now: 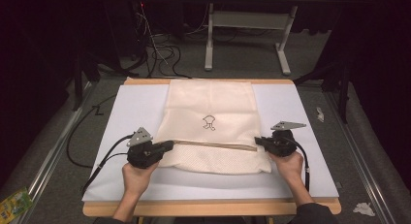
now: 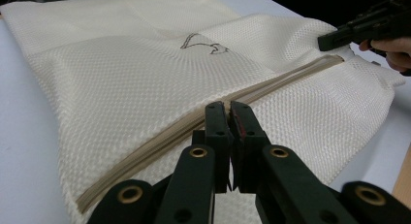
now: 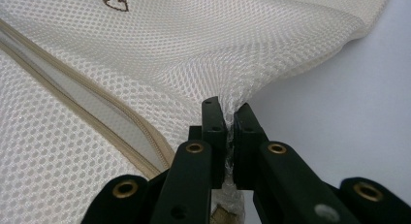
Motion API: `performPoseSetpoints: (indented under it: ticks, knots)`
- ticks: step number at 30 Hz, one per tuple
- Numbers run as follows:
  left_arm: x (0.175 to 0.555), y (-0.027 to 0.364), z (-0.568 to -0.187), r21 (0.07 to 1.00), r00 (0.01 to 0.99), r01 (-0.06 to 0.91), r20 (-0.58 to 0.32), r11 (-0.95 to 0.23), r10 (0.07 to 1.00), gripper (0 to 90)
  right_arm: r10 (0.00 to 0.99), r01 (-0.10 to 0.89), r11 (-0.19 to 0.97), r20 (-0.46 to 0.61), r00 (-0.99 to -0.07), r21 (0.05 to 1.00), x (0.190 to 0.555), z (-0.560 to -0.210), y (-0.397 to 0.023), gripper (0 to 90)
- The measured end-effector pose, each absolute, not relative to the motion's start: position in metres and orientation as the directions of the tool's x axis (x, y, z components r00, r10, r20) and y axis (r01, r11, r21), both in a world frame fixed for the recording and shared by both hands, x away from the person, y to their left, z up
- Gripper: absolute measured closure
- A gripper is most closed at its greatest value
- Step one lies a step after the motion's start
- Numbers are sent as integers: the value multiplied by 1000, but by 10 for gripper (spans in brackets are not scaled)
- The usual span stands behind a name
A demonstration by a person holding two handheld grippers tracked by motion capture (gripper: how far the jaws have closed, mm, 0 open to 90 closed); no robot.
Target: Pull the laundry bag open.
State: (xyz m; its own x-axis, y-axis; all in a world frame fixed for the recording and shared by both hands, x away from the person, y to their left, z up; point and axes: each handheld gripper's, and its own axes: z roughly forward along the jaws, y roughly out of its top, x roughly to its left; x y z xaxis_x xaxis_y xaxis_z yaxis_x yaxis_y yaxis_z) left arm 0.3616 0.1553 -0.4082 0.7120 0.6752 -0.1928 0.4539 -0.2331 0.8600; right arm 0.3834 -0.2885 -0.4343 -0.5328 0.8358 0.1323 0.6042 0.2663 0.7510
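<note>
A cream mesh bag [image 1: 211, 107] with a small dark logo lies flat on a white board [image 1: 131, 107]. A tan zipper [image 1: 213, 144] runs across the bag near its front end. My left gripper [image 1: 169, 145] sits at the zipper's left part; in the left gripper view [image 2: 228, 106] its jaws are shut right over the zipper [image 2: 291, 76], and whether a pull is pinched is hidden. My right gripper [image 1: 258, 141] is at the zipper's right end. In the right gripper view [image 3: 228, 110] its jaws are shut on a fold of mesh [image 3: 218, 49], beside the zipper [image 3: 97, 103].
The board rests on a wooden table with its front edge [image 1: 208, 208] near the person. Beyond the table, cables [image 1: 160, 54] and a grey stand [image 1: 209, 35] are on the floor. A crumpled paper [image 1: 363, 209] and a green packet [image 1: 14, 202] lie beside the table.
</note>
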Motion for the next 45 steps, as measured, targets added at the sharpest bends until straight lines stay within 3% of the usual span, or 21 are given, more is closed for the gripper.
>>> performPoseSetpoints:
  ticks: [45]
  knots:
    - [363, 197, -402, 868, 623, 467, -187, -169, 759, 874, 854, 604, 244, 128, -505, 759, 382, -431, -300, 878]
